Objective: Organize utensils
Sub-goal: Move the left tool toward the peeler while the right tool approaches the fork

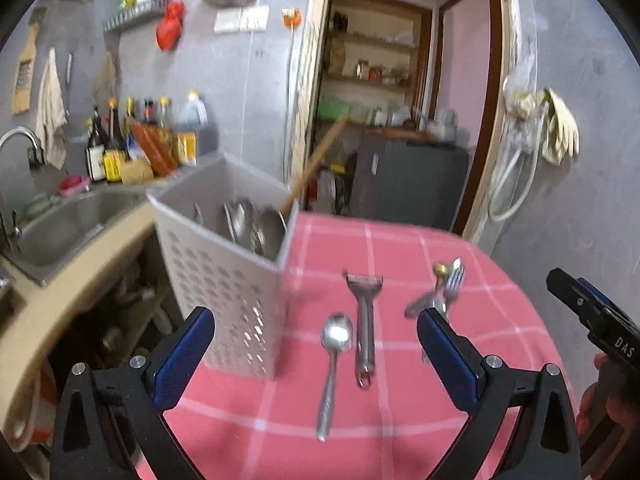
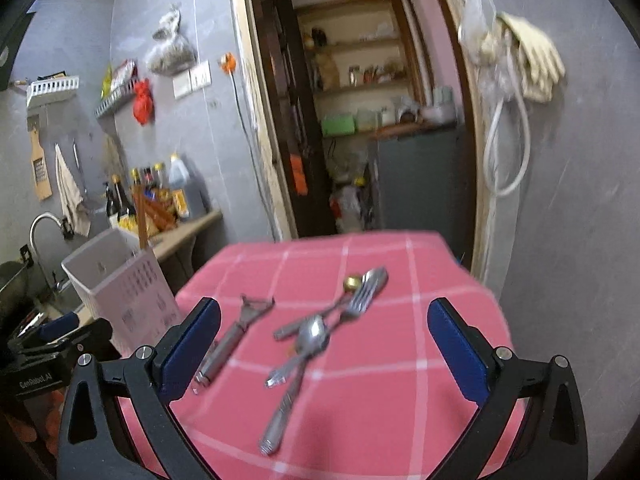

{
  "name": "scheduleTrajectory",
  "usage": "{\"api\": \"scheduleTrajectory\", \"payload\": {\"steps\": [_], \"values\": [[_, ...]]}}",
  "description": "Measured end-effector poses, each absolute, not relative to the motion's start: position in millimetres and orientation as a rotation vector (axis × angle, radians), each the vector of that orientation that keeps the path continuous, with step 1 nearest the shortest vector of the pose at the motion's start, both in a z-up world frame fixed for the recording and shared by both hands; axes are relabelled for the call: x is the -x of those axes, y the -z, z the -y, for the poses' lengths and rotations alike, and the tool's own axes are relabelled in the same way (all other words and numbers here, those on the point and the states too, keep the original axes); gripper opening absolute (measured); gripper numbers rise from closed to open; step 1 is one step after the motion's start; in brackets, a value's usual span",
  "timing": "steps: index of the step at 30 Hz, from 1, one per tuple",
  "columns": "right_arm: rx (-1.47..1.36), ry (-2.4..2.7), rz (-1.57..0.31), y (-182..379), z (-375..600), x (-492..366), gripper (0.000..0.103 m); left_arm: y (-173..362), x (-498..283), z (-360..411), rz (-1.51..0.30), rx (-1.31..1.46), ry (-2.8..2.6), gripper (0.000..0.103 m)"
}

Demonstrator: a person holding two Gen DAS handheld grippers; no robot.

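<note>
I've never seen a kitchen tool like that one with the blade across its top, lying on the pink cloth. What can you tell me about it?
It looks like a metal peeler: a wide forked head with a crosswise blade, a straight silvery handle, and a hanging loop at the end. It lies flat on the pink checked tablecloth, head towards the doorway. A spoon lies alongside it, apart, and the white perforated caddy stands to its left. Nothing grips it.

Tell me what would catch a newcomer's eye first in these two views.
The pink checked tablecloth fills the foreground, with loose metal utensils on it: a spoon and a peeler side by side, and to their right a crossed pile with a fork on it. At the table's left edge stands a white perforated utensil holder already holding cutlery. Both the left gripper and the right gripper hang wide open above the cloth, holding nothing.
</note>
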State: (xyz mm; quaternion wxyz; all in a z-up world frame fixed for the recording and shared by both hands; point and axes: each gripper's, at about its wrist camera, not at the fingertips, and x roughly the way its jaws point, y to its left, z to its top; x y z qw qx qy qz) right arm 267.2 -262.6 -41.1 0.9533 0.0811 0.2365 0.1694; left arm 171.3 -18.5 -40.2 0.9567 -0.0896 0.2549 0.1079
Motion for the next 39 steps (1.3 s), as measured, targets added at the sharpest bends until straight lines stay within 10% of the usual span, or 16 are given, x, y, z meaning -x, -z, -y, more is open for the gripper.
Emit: {"api": "scheduleTrajectory", "payload": {"steps": [8,16,39], "values": [[-0.212,-0.414,-0.634,86.7,264.1,-311.3,0.095,79.1,-195.7,28.6,-0.673,0.215,-0.184,0.098],[-0.238,-0.438,-0.743,115.6,260.2,-350.2,0.073,102.0,-224.3,22.4,-0.782,0.258,-0.189,0.067],[-0.346,-0.488,-0.939,153.3,244.7,-451.9,0.027,127.9,-294.3,27.8,-0.848,0.373,-0.325,0.057]]}}
